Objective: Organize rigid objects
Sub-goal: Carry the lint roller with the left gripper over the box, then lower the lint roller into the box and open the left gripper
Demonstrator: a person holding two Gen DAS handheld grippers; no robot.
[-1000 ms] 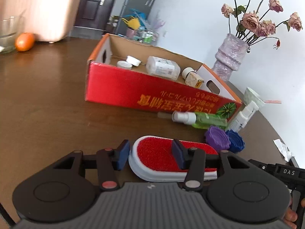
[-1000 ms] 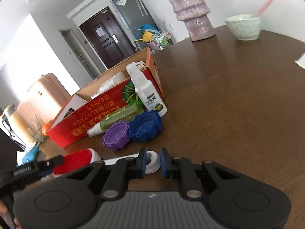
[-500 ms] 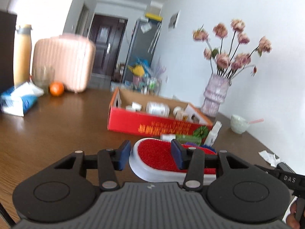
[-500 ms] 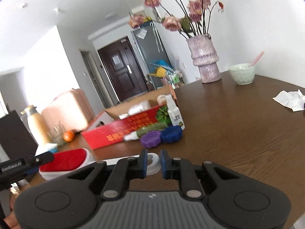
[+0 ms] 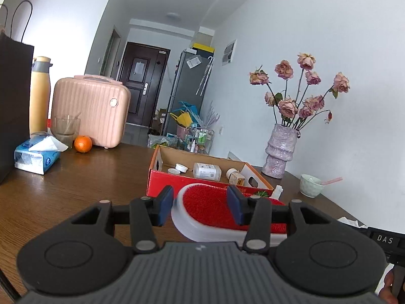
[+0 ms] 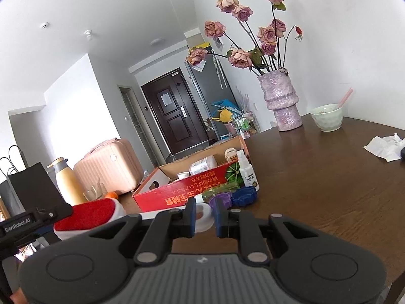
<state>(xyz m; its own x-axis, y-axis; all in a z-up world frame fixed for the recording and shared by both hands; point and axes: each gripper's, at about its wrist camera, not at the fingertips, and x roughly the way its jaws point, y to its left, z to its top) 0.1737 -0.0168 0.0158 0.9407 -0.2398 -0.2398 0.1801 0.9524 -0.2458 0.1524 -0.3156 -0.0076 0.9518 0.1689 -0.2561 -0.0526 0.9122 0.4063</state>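
Observation:
A red-and-white lint brush [image 5: 212,210] is held in the air between both grippers. My left gripper [image 5: 200,207] stands around its red head, with a gap at the left pad. My right gripper [image 6: 204,218] is shut on the brush's white handle end [image 6: 202,216]; the red head shows at the left [image 6: 86,215]. The red cardboard box [image 5: 192,185] holds several small bottles and jars. A spray bottle [image 6: 248,172], a green bottle [image 6: 220,192], a purple lid [image 6: 221,200] and a blue lid [image 6: 244,196] lie by the box.
A flower vase [image 6: 281,103], a green bowl [image 6: 326,117] and a crumpled tissue [image 6: 384,145] are at the right of the wooden table [image 6: 316,182]. A tissue pack [image 5: 35,155], glass [image 5: 65,129], orange [image 5: 82,144], thermos and pink case [image 5: 91,116] stand at the far left.
Both grippers have lifted the brush off the table and tilted up, so the views now show the room. The box and loose items look farther off.

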